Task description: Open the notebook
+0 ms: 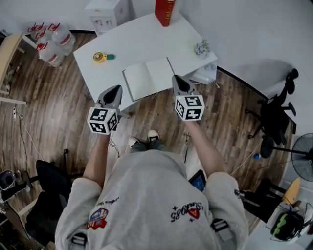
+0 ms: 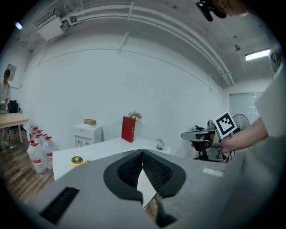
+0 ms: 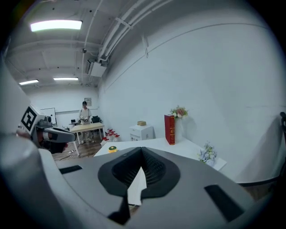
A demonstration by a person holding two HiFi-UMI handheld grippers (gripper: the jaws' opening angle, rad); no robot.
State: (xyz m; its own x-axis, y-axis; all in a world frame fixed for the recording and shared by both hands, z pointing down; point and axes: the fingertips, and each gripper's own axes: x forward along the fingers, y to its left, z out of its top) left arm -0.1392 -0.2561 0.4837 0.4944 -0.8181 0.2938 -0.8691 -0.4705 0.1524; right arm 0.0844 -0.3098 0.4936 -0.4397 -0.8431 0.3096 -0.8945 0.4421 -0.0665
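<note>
Ahead of both grippers, on white table (image 1: 142, 39): notebook (image 1: 147, 78), lying open, blank pages up, set between left gripper (image 1: 117, 89) and right gripper (image 1: 175, 78), tip of the latter just beside the right-hand page. Left gripper: jaws pressed together, nothing between them. Right gripper: jaws likewise closed, empty. Containers: cluster of clear water jugs (image 1: 53, 41) with red caps, on the floor well off to the left of left gripper, fill level not readable; small pot of pale flowers (image 1: 201, 48) beyond right gripper at the table's far right corner; red upright box (image 1: 165, 11) at the far table edge, contents unseen; white cabinet (image 1: 104, 12) beyond the table. Yellow round item (image 1: 100, 57) ahead of left gripper, apart from notebook. Head view only: the open pages in full, office chair (image 1: 276, 114) and floor fan (image 1: 304, 158) off to the right of right gripper. Both gripper views, not head view: small box (image 2: 90, 121) on top of the cabinet, pink flowers (image 3: 178, 111) showing above the red box. Left gripper view: marker cube (image 2: 225, 125) of right gripper, off to the right. Right gripper view: person (image 3: 84, 112) standing at a wooden table (image 3: 87, 128), far off to the left.
</note>
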